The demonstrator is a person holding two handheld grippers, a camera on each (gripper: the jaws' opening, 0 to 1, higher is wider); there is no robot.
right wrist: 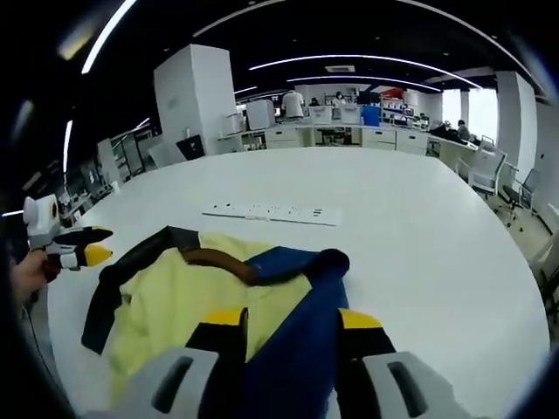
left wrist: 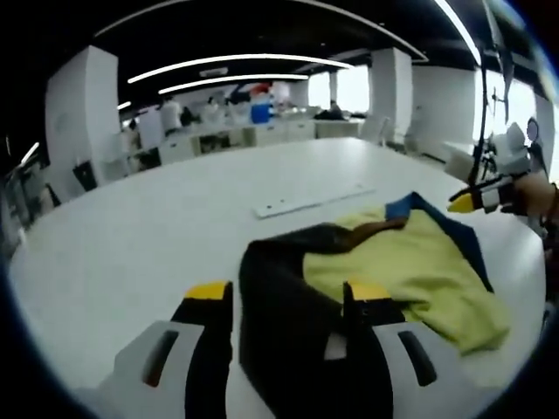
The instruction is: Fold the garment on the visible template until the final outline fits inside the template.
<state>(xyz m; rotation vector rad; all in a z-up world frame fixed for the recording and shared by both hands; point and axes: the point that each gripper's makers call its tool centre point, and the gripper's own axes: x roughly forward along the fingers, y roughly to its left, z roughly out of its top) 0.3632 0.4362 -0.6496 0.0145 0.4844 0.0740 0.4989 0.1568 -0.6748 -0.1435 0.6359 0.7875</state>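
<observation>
A crumpled garment (left wrist: pixel 410 262) of yellow, black and blue cloth lies on the white table (left wrist: pixel 157 227). In the left gripper view its black part shows between the wide-apart jaws of my left gripper (left wrist: pixel 288 292), which is open. At the right edge of that view, past the garment, a hand holds my right gripper (left wrist: pixel 472 201). In the right gripper view the garment (right wrist: pixel 175 288) lies ahead, its blue part between the spread jaws of my open right gripper (right wrist: pixel 293 319). My left gripper (right wrist: pixel 92 245) hovers at the far left, off the cloth. No template outline can be made out.
A flat white strip (left wrist: pixel 310 201) lies on the table beyond the garment, also in the right gripper view as the white strip (right wrist: pixel 271 213). White pillars, desks and people stand far behind. A chair (right wrist: pixel 485 179) is at the table's right side.
</observation>
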